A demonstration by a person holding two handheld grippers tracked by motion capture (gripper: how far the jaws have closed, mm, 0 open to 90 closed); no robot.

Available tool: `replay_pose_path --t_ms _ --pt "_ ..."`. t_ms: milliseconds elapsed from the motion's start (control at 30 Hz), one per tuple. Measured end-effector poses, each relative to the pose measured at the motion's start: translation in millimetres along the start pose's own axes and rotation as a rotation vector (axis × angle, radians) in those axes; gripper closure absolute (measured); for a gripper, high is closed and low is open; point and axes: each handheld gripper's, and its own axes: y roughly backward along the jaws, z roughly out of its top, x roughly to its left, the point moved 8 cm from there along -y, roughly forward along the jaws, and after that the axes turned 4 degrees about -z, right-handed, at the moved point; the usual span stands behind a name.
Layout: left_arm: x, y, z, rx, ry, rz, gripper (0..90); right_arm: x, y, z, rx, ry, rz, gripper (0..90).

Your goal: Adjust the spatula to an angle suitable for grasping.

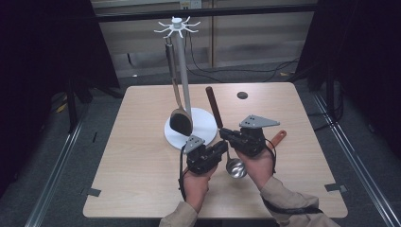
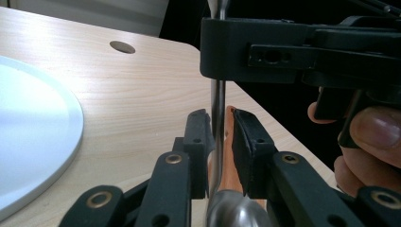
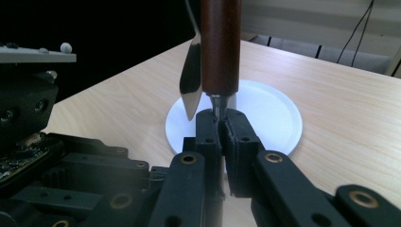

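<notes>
A ladle with a brown wooden handle (image 1: 213, 106) and a steel bowl (image 1: 235, 168) is held tilted above the table's front centre. My right gripper (image 1: 224, 134) is shut on its thin metal shaft just under the wooden handle (image 3: 221, 47), the pads (image 3: 208, 127) pressed together on it. My left gripper (image 1: 220, 149) reaches in from the left, lower down near the bowl. In the left gripper view the shaft (image 2: 217, 97) stands between its narrowed jaws (image 2: 221, 118): one pad touches it and the other keeps a small gap.
A white utensil rack (image 1: 183, 66) rises from a round white base (image 1: 203, 125), with a dark-headed wooden spoon (image 1: 180, 120) hanging on it. An orange-handled utensil (image 1: 279, 137) lies under the right hand. A small round hole (image 1: 242, 95) sits near the table's far edge.
</notes>
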Motion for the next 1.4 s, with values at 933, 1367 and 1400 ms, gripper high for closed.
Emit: replay_pose_path --t_ms 933,1367,1400 --pt "7.6 8.1 4.6 0.020 -0.046 -0.005 84.9 -10.4 8.1 9.5 -0.064 -0.046 0.024 56.9" --pt "12.9 24.6 21.3 0.030 -0.112 -0.059 84.9 -40.4 8.4 -12.7 -0.002 -0.026 0.005 15.8" --pt "12.9 24.6 21.3 0.030 -0.112 -0.059 84.8 -40.4 8.4 -12.7 -0.002 -0.026 0.005 15.8"
